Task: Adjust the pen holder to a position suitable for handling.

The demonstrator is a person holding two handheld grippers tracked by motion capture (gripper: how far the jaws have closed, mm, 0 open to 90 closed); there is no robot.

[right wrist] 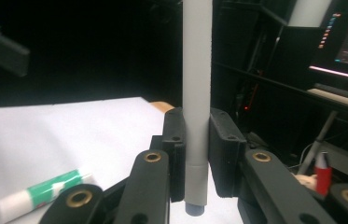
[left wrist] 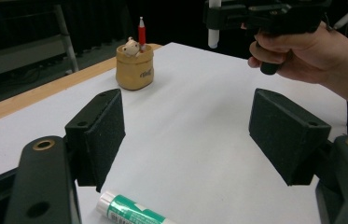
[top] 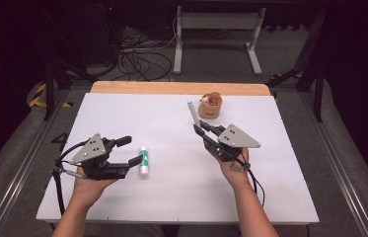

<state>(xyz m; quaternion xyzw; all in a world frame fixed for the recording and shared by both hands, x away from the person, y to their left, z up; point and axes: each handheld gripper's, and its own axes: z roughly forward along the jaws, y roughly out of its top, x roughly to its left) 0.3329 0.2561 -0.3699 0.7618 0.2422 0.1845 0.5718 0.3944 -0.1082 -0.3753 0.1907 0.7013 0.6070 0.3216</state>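
Observation:
A green and white glue stick (top: 144, 162) (left wrist: 132, 210) (right wrist: 41, 193) lies on the white table sheet (top: 171, 197). My left gripper (top: 131, 150) (left wrist: 188, 135) stands open just to the left of it, its jaws wide apart with nothing between the pads. Further right, my right gripper (top: 202, 132) (right wrist: 196, 154) is lifted off the table and shut on a grey-white pen (top: 191, 113) (right wrist: 197, 93), which points up and away from the hand. The left gripper view shows that pen (left wrist: 214, 28) hanging from the right gripper (left wrist: 265, 14).
A small tan cup (top: 210, 106) (left wrist: 135, 67) stands near the table's far edge, holding a red pen (left wrist: 141, 30) (right wrist: 321, 175) and a little figure. A wooden table edge (top: 181, 88) runs behind the sheet. Cables and a metal stand lie on the floor beyond.

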